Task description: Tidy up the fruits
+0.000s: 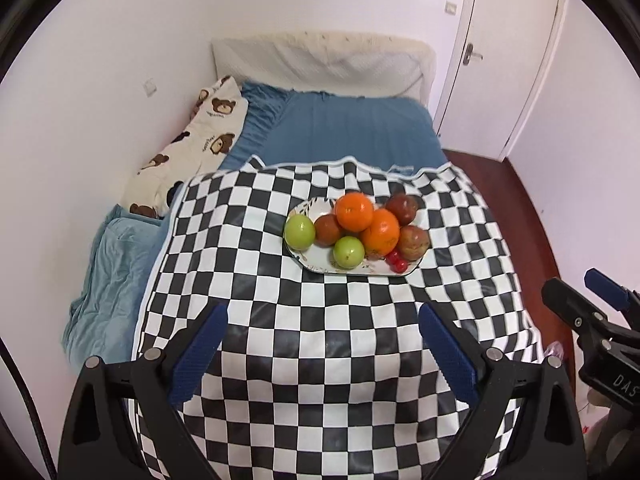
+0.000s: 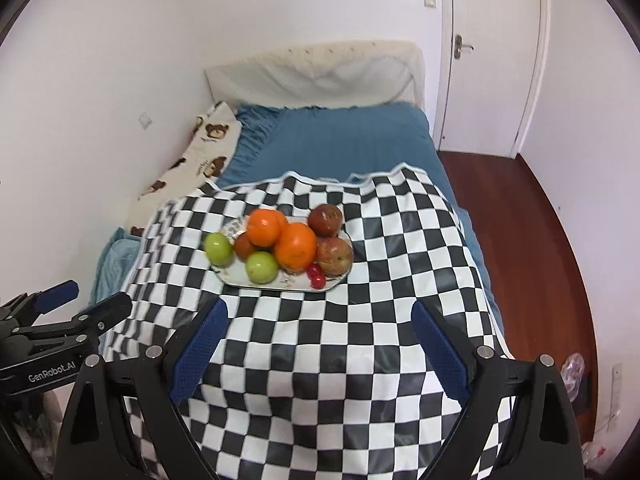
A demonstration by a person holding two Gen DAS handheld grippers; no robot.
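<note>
Fruits sit heaped on one oval plate (image 1: 320,266) in the middle of the checked cloth (image 1: 320,360), which lies over the near end of the bed (image 1: 352,128).

The bed has a blue sheet, a pale headboard (image 1: 320,60) at the far wall, and a bear-print pillow (image 1: 192,148) along its left edge against the wall. A light blue blanket (image 1: 108,272) is bunched just beside the cloth's left edge. A white door (image 2: 492,60) stands to the right of the bed, with red-brown floor (image 2: 532,240) below it.

On the plate, two oranges (image 1: 354,211) rest touching each other at the centre, the nearer one (image 1: 381,231) a little right of the other. Three red apples lie around them: one at the far right (image 1: 403,209), one at the near right (image 1: 414,243), and a darker one (image 1: 328,230) to the left of the oranges. Two green apples are there too, one at the plate's left end (image 1: 299,232) and one at its near edge (image 1: 349,252). A few small red cherry tomatoes (image 1: 397,261) sit at the near right rim, just beside the near red apple.

The left gripper (image 1: 322,344) hangs above the cloth, short of the plate, its blue-padded fingers spread wide with nothing between them. The right gripper (image 2: 318,344) does likewise, jaws wide apart and empty. Each shows at the edge of the other's view, well apart from the fruit.
</note>
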